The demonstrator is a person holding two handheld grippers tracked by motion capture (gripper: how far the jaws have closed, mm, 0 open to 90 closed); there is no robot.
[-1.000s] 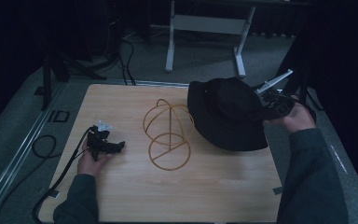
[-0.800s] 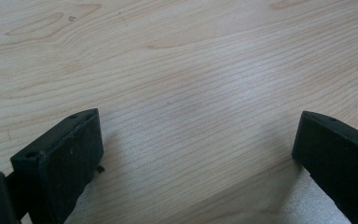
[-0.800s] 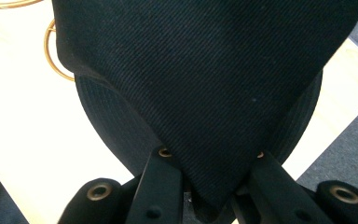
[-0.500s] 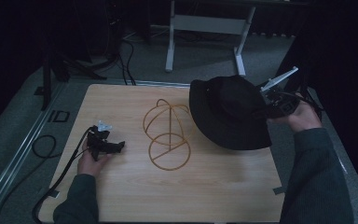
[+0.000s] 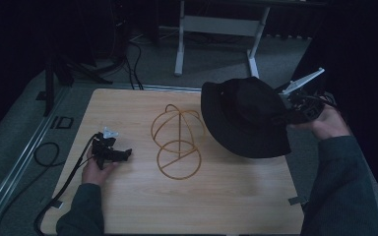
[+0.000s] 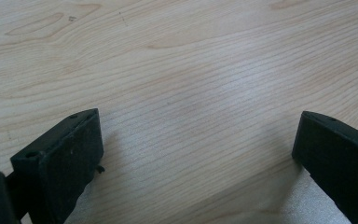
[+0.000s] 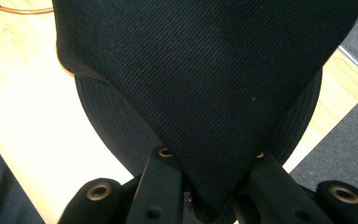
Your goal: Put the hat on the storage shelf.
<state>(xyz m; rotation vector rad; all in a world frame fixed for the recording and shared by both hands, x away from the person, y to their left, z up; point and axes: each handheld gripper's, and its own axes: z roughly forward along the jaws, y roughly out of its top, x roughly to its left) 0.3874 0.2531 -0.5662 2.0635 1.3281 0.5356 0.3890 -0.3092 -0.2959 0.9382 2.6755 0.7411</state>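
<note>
Right gripper [image 5: 284, 116] is pinching the hat [image 5: 243, 115] by its crown, holding it tilted above the table's right side. The wire stand [image 5: 177, 142] is lying just left of the hat, nearer this hand. Left gripper [image 5: 123, 155] is resting wide apart, empty, on the table [image 5: 216, 206].

Dark grey-green sleeves, black tools with brass-ringed screw holes, trailing black cables.

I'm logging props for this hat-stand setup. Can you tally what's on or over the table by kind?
Black hat, pinched in the right gripper: 1
Wire hat stand: 1
Grippers, counting the left gripper resting open on the table: 2
Total: 4
</note>
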